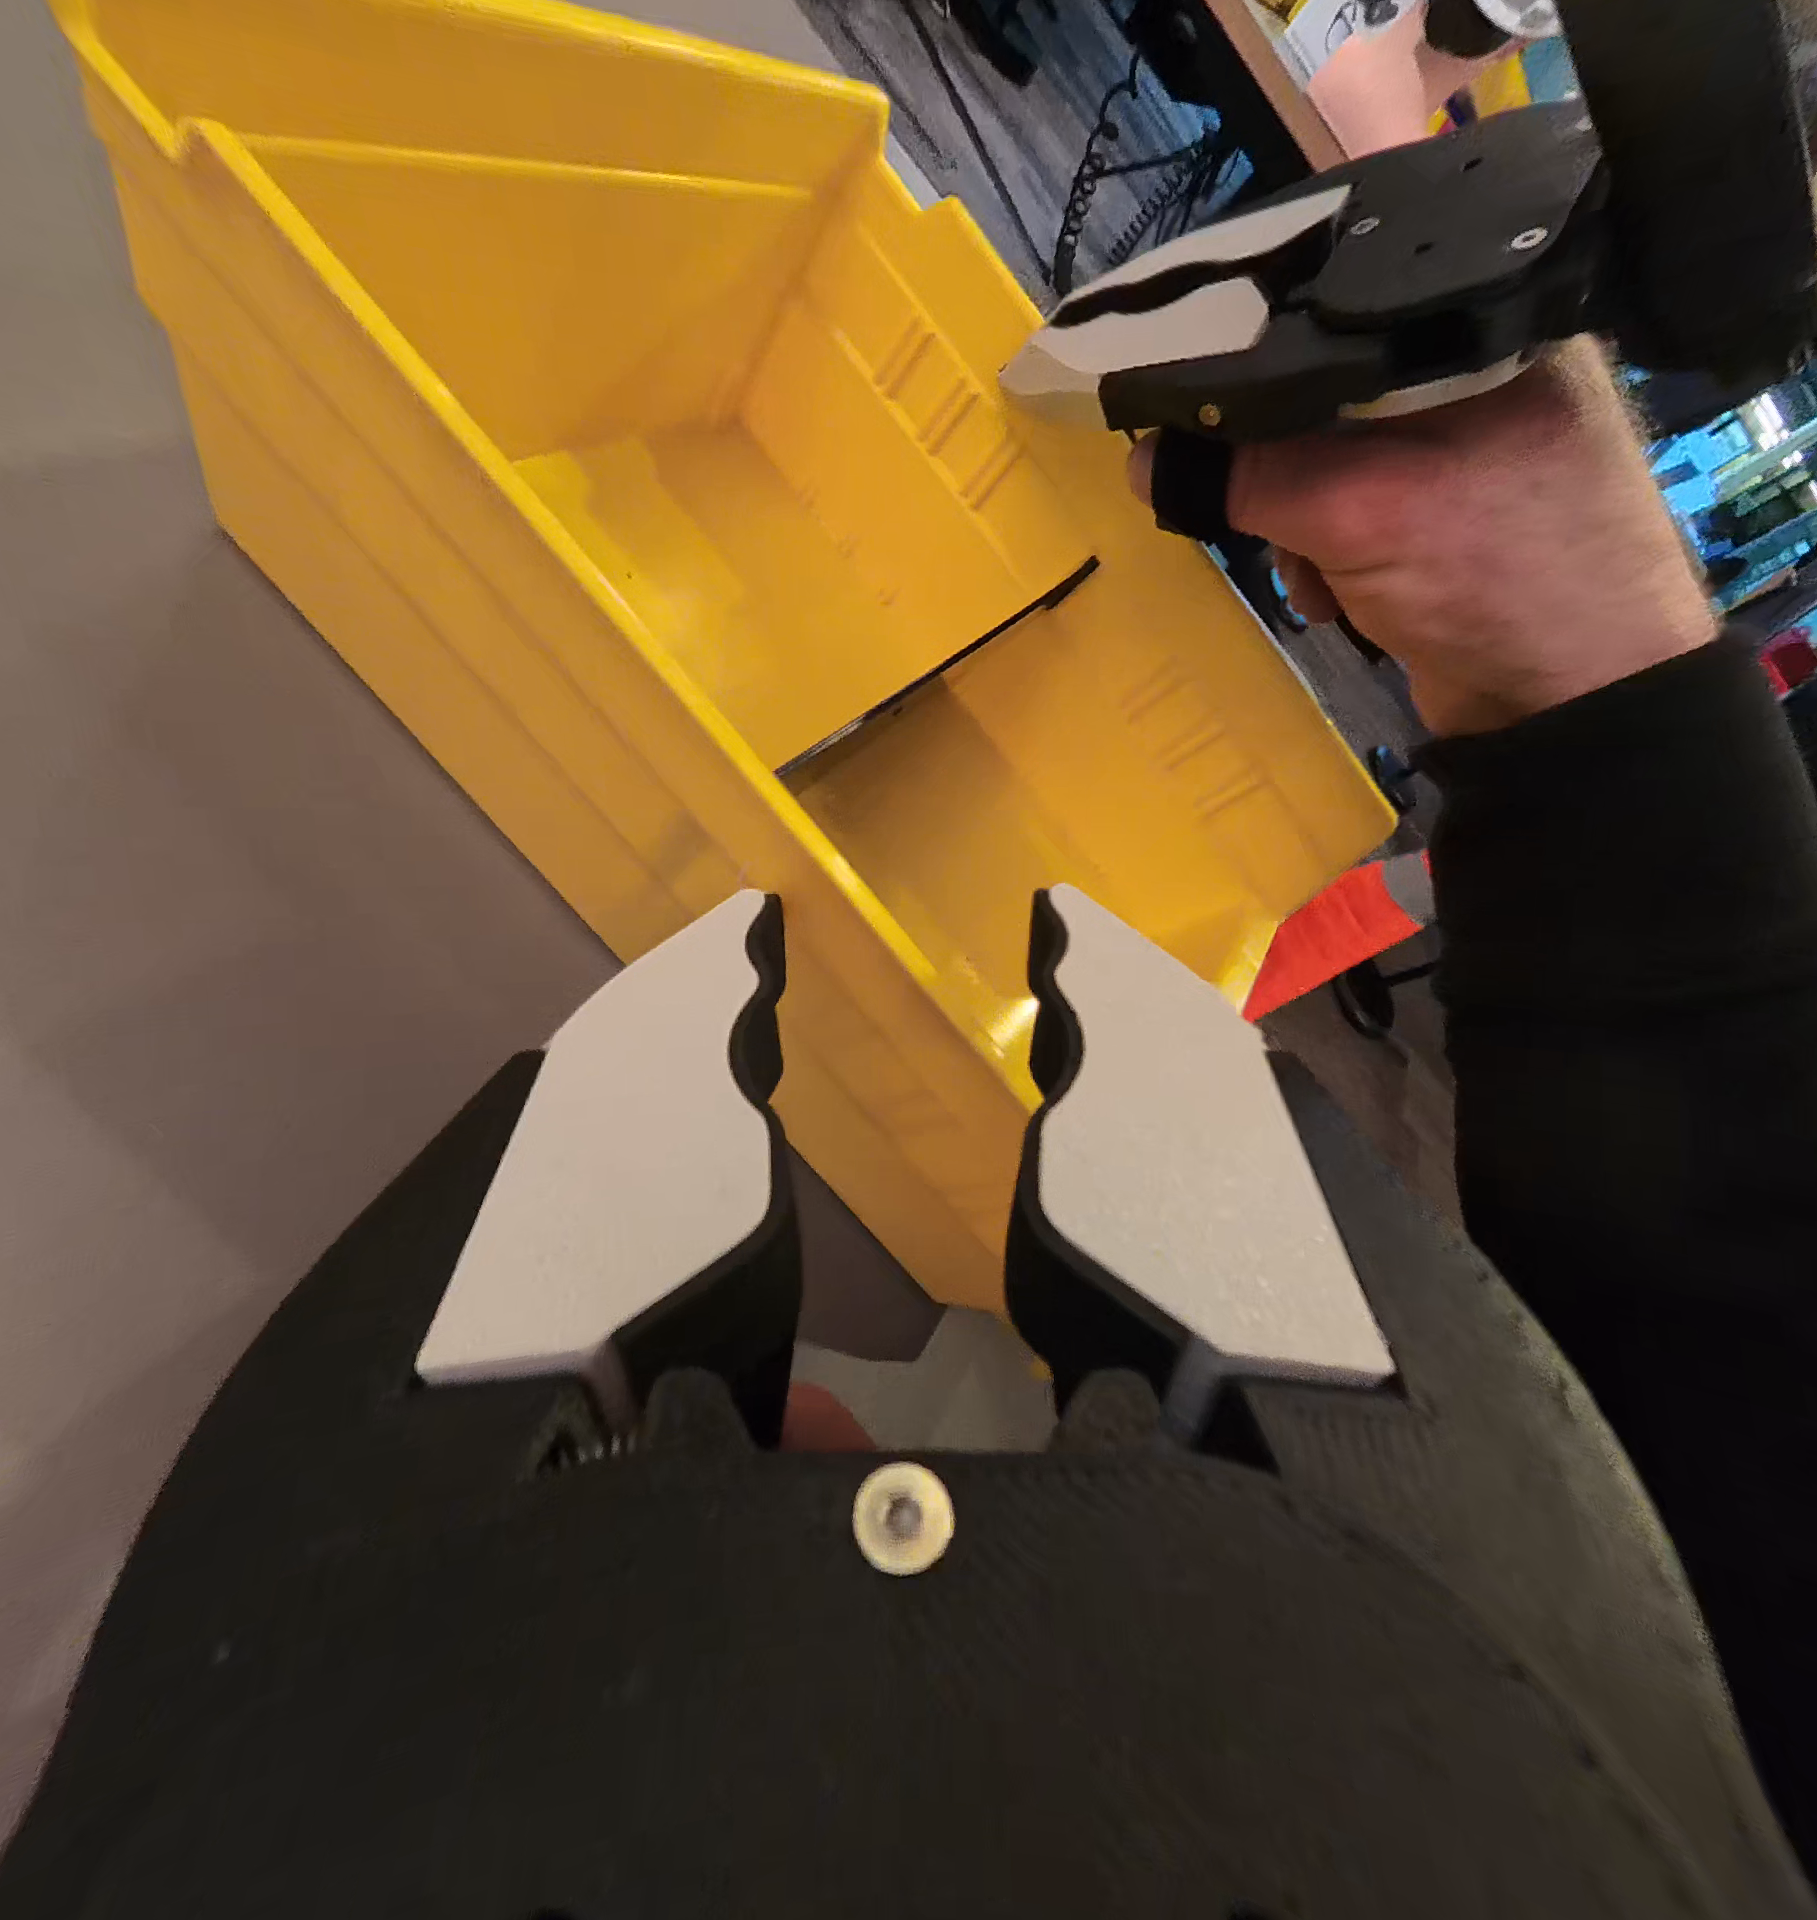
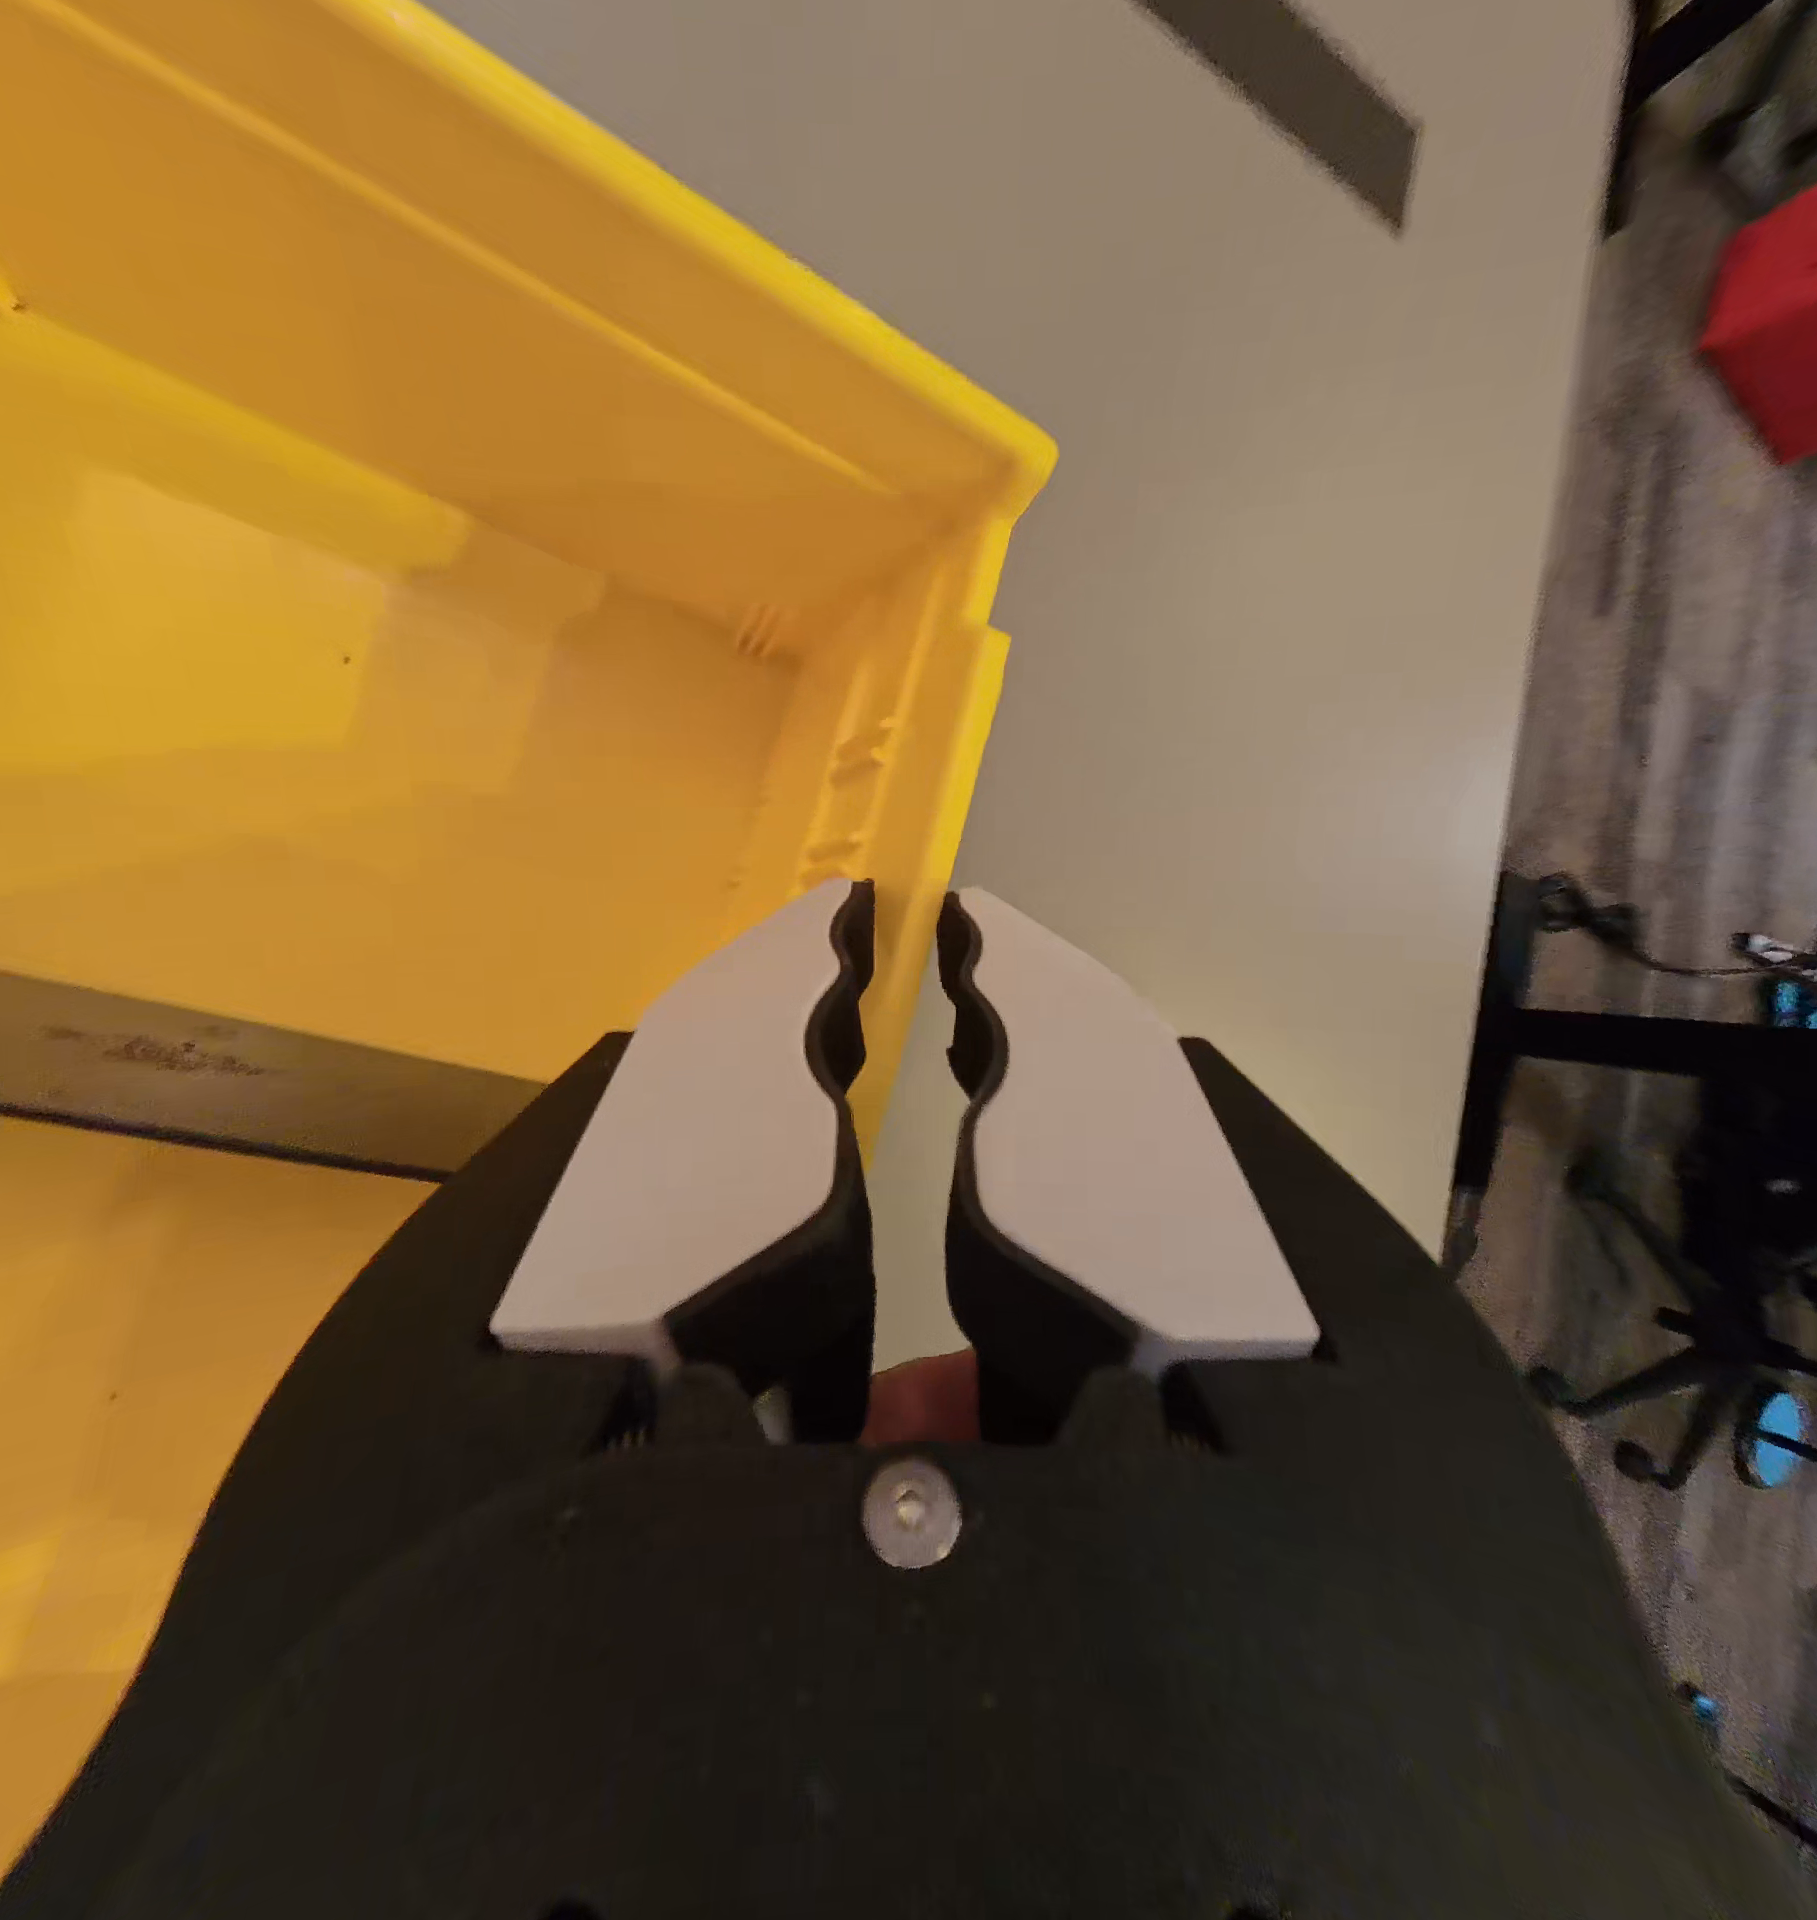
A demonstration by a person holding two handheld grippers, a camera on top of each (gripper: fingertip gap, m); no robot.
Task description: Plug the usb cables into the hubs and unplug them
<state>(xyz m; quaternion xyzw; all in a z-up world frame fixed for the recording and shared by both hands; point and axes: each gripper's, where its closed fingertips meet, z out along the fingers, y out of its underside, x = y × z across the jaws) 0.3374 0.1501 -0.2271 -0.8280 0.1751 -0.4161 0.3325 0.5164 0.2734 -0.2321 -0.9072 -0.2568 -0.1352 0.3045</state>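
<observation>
I am seeing my left gripper (image 1: 904,997) standing wide and empty over the near rim of the yellow bin (image 1: 530,499), and my right gripper (image 2: 904,997), narrow and empty, nearing its far wall, so it is risking to knock the bin, while no cable or hub is showing anywhere.

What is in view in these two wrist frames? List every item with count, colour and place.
bin: one, yellow, on the table, no cables or hubs visible inside
divider: one, dark, standing across the bin's interior
table: one, grey, under the bin
red object: one, on the floor beyond the table
left hand-held gripper: one, black with grey fingers, open astride the bin's near rim
right hand-held gripper: one, same colours, nearly closed at the bin's far wall, a narrow gap showing
hand: one, black sleeve, holding the right gripper
</observation>
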